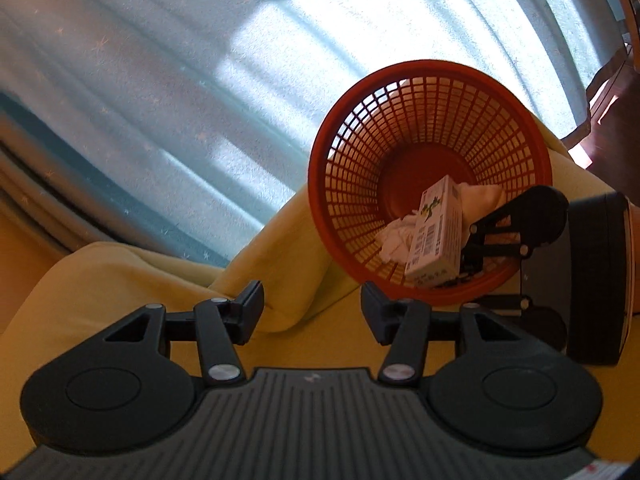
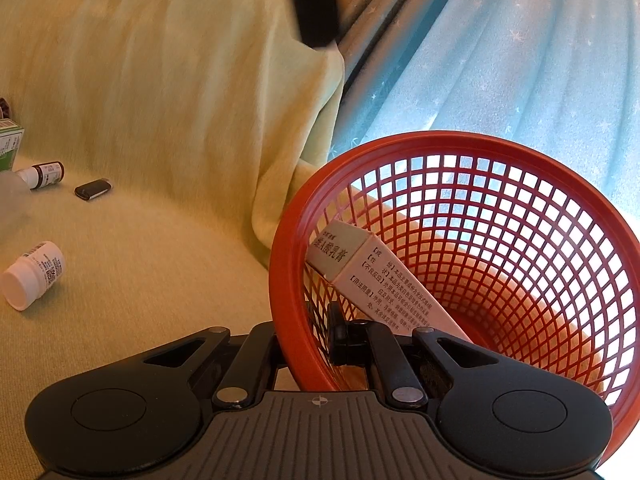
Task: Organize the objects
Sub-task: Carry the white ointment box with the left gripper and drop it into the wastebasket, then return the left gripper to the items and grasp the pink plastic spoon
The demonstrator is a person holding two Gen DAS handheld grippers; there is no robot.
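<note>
The right gripper (image 2: 304, 344) sits closed on the near wall of the red basket (image 2: 460, 142), one finger outside the mesh and one inside, the rim pinched between them. Through the left wrist camera the same gripper (image 1: 476, 256) shows at about three o'clock, reaching into the basket (image 1: 344, 200) from the right. The left gripper (image 1: 312, 316) hangs with its jaws wide apart and nothing between them, above the yellow blanket (image 1: 120, 280).

The basket is tilted, its mouth turned toward both cameras. Inside it a white medicine box (image 2: 360, 276) leans against the wall just past the right gripper's inner finger, printed with Chinese text; in the left view the box (image 1: 436, 232) rests low in the basket, with crumpled white tissue (image 1: 396, 236) beside it and behind it.

On the blanket (image 2: 160, 100), at around nine o'clock in the right view and well apart from the basket, lie a white pill bottle (image 2: 34, 274) on its side, a small dark flat object (image 2: 93, 189), a small brown bottle (image 2: 44, 175) with a white cap, and the edge of a green box (image 2: 9, 148).

Farthest off, a pale blue curtain (image 1: 200, 80) with small stars fills the background, backlit and bright from twelve to two o'clock.
</note>
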